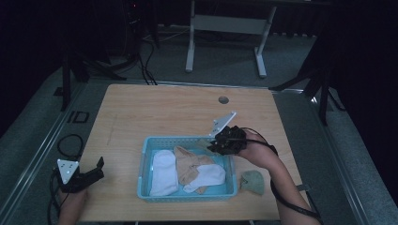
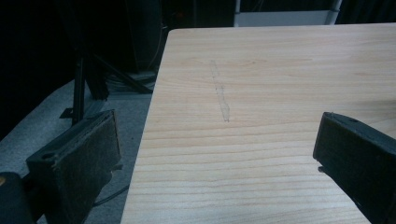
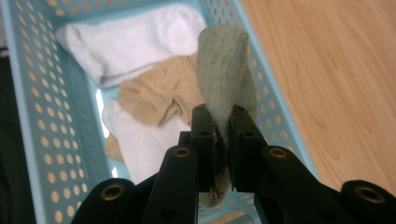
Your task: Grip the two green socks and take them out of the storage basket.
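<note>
A light blue plastic basket [image 1: 145, 190] with small holes in its walls stands on the wooden bench [image 1: 155, 112], near the front edge and a little right of the middle. Inside the basket lie several socks: a white sock [image 1: 163, 171] at the left side, a beige sock [image 1: 187, 166] in the middle, and a second white sock [image 1: 206, 176] toward the right, partly on top of the beige one.

The right gripper [image 3: 223, 122] is above the far right corner of the basket. Its fingers are closed narrow on a grey-green sock [image 3: 222, 60], which is pinched between them and hangs over the right wall of the basket, above the other socks. In the high view this gripper [image 1: 217, 143] is at the basket's rim.

Another grey-green sock [image 1: 252, 180] lies on the bench, outside the basket and just beside its right wall.

The left gripper [image 1: 99, 168] is at the front left edge of the bench, well apart from the basket. Its fingers [image 2: 81, 158] are wide apart and hold nothing; between them is bare wood.
</note>
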Motion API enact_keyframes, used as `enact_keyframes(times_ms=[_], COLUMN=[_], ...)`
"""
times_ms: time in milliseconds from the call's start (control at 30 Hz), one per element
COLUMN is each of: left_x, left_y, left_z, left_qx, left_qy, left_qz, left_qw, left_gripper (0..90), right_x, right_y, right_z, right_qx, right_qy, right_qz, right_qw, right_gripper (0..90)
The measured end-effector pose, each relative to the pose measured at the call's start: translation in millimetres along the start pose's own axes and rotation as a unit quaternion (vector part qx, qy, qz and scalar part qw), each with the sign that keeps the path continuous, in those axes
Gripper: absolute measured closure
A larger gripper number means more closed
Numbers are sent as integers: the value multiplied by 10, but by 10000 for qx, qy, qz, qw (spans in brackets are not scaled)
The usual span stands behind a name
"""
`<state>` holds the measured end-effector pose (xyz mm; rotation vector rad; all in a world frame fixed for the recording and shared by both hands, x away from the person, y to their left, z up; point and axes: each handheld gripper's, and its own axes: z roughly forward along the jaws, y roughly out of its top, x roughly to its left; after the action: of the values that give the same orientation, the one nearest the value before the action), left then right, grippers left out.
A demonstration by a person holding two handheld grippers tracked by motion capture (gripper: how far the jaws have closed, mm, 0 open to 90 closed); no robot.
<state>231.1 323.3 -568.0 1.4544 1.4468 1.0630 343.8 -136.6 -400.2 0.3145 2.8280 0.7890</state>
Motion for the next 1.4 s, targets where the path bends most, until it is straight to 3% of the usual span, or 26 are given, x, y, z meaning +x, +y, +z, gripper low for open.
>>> enact_keyframes(times_ms=[333, 700, 1133, 1400], left_x=[-1, -2, -1, -4], left_y=[0, 1, 2, 1], left_z=[1, 3, 3, 3], left_qx=[0, 13, 22, 12], left_qy=[2, 9, 11, 19], left_qz=[10, 5, 14, 19], left_qw=[10000, 10000, 10000, 10000], left_gripper=[4, 4, 3, 4], right_x=[-76, -216, -384, -526], right_y=[-65, -378, -894, -1175], right_z=[-317, -542, -584, -443], right_qx=[-258, -396, -246, -131], right_qy=[-303, -639, -857, -972], right_qz=[181, 598, 1167, 1507], right_qw=[9990, 9954, 9892, 9837], right_gripper=[821, 820, 818, 818])
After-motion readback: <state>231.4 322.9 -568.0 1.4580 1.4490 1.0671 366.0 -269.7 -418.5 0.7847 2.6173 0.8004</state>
